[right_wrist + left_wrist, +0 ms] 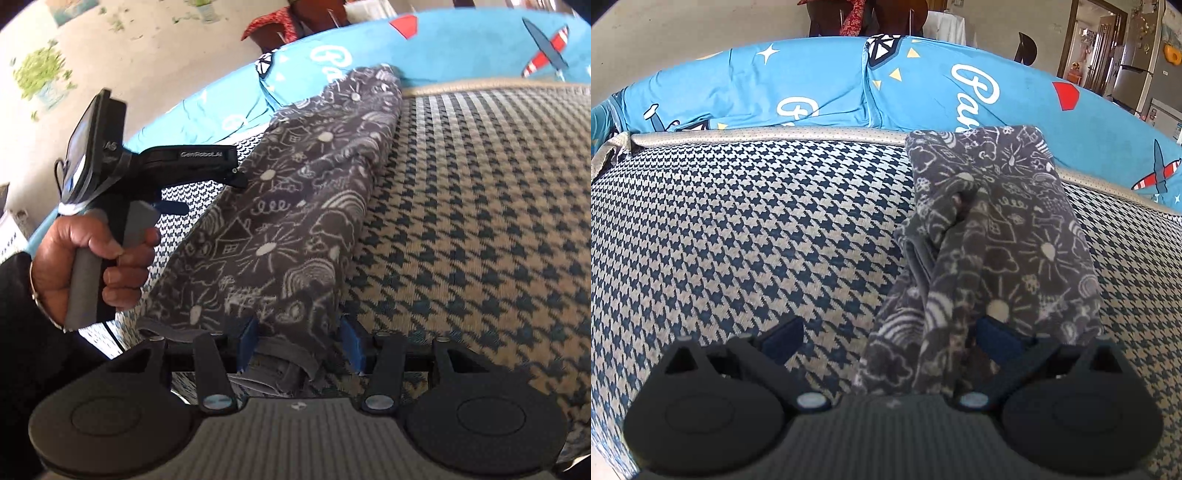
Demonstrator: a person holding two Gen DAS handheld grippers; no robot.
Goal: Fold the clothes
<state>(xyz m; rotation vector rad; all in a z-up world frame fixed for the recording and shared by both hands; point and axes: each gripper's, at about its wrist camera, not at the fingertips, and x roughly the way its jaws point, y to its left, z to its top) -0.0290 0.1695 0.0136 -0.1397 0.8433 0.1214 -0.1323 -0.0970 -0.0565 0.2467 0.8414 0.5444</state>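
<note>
Looking along your left gripper (886, 341), you see its blue-padded fingers spread wide apart, one pad bare over the navy-and-cream houndstooth cushion (746, 229), the other against the near end of the grey fleece garment printed with white doodles (993, 229). Nothing is pinched there. The garment lies in a long narrow strip running from the gripper toward the bright blue cartoon-print cover (757, 88) behind the cushion, so it looks already folded lengthwise.

From your right gripper (299, 345), the fingers sit either side of the garment's near hem, partly closed around it; whether they actually pinch the cloth I cannot tell. Beyond the garment, your left hand (92, 258) grips the other tool's handle, probably ready for the crosswise fold.
</note>
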